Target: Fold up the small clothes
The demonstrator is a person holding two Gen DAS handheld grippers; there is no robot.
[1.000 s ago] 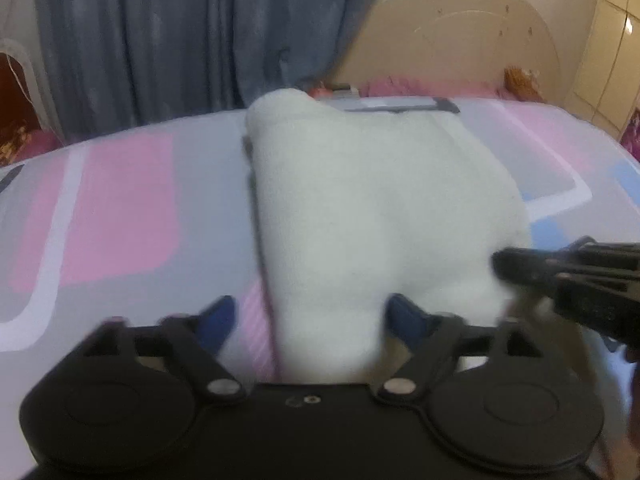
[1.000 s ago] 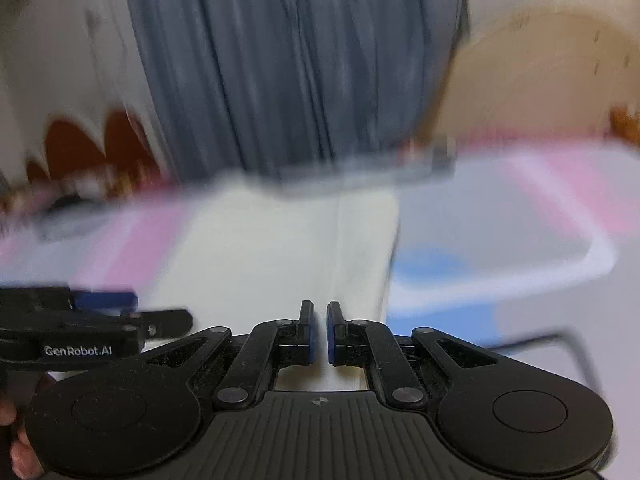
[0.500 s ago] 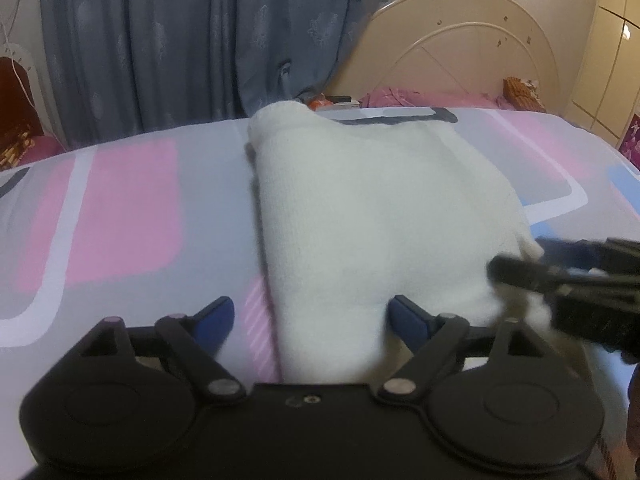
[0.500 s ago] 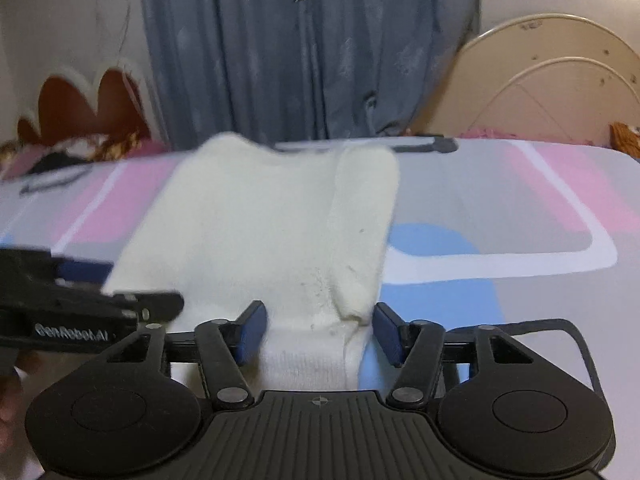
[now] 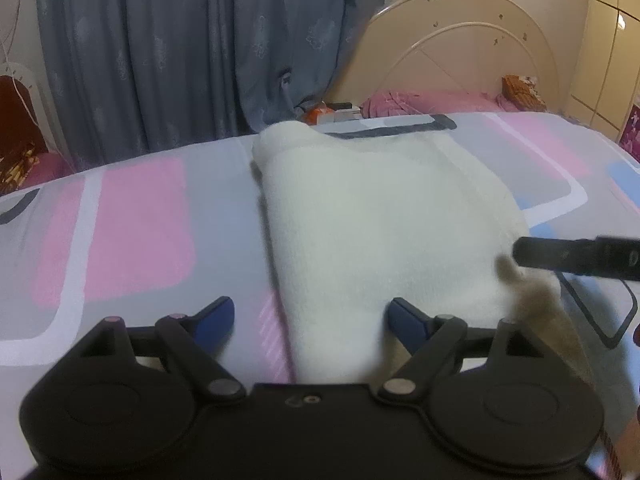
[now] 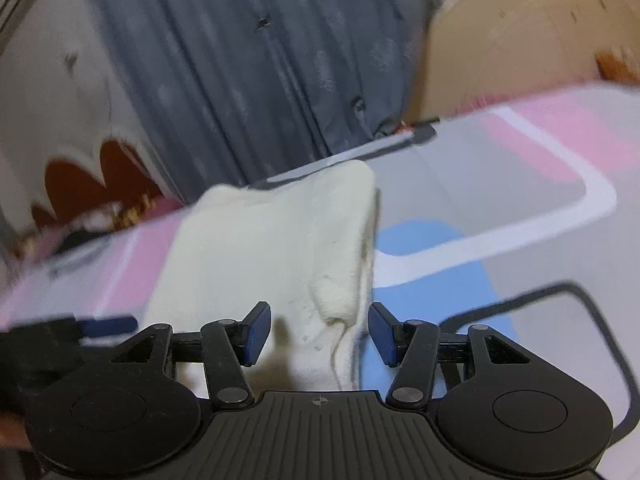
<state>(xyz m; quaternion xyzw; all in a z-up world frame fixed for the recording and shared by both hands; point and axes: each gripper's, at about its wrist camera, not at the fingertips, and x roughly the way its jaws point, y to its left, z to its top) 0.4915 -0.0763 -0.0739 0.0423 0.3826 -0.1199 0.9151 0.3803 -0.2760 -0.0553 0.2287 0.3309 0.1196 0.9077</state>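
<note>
since a second ago the right gripper [image 6: 318, 330] has gone from pressed together to spread, its jaws straddling the near folded edge of the white garment [image 5: 372, 232] on the bed [image 5: 132, 216]. left gripper [image 5: 308, 318] also spread at the near edge. garment's long axis runs straight ahead of both; soft, fleecy, folded narrow.

Grey-blue curtains [image 5: 168, 52] hung at twelve o'clock, a cream arched headboard [image 5: 460, 44] stood at two o'clock (pink pillow below), and a pink-and-grey patterned bedsheet [image 5: 120, 232] spread below.
</note>
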